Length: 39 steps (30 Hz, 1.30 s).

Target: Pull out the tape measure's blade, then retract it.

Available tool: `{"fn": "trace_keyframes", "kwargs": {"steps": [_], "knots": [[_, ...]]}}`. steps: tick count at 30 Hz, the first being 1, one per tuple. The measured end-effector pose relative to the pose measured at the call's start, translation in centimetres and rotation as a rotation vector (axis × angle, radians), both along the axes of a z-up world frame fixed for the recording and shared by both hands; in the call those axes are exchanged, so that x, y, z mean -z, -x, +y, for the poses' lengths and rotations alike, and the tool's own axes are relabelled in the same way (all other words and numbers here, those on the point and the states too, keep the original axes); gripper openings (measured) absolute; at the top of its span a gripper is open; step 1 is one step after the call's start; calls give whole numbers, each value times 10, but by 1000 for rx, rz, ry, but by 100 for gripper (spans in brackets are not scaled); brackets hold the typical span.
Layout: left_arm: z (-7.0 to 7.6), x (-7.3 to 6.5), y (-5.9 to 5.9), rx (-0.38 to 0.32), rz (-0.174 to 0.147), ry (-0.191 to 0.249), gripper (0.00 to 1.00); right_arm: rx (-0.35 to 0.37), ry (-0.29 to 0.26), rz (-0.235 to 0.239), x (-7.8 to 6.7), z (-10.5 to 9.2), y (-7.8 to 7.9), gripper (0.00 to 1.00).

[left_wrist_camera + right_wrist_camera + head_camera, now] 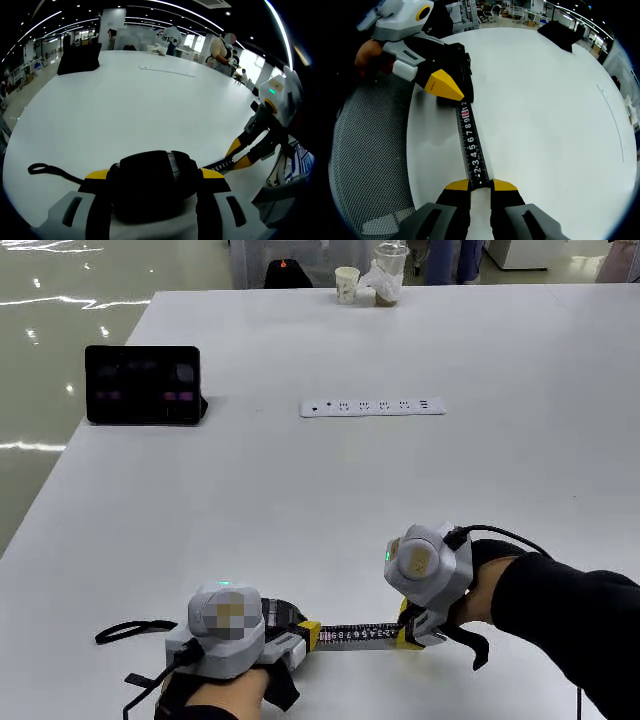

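A black tape measure (152,182) sits between the yellow-tipped jaws of my left gripper (155,175), which is shut on its case near the front edge of the white table (300,490). In the head view the case (283,616) lies just right of the left gripper (292,628). A short length of black blade (358,633) with white numbers runs rightward to my right gripper (408,632). In the right gripper view, the blade (471,150) leads up to the right gripper (481,186), shut on the blade's end. A black wrist strap (128,629) trails left from the case.
A dark tablet (143,383) stands propped at the left of the table. A white power strip (372,406) lies across the middle. A paper cup (347,284) and a plastic cup (387,278) stand at the far edge. Shiny floor lies beyond the left edge.
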<state>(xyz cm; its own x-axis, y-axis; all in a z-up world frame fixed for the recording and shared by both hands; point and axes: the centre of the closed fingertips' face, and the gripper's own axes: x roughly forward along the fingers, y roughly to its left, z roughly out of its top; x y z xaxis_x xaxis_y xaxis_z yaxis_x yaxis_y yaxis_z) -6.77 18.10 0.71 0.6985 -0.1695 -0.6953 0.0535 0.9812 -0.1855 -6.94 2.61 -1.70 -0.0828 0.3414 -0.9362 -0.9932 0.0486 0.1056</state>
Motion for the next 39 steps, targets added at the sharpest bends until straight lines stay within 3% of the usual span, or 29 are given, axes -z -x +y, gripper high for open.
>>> {"fn": "trace_keyframes", "kwargs": {"steps": [13, 24, 34, 39], "knots": [[1, -1, 0, -3, -9, 11, 63, 3, -6, 6, 1, 6, 0, 11], [1, -1, 0, -3, 2, 25, 63, 0, -4, 1, 0, 13, 2, 11], [0, 0, 0, 3, 10, 10, 63, 36, -3, -16, 0, 18, 2, 11], [0, 0, 0, 3, 13, 15, 63, 13, -8, -13, 0, 22, 2, 11]]}}
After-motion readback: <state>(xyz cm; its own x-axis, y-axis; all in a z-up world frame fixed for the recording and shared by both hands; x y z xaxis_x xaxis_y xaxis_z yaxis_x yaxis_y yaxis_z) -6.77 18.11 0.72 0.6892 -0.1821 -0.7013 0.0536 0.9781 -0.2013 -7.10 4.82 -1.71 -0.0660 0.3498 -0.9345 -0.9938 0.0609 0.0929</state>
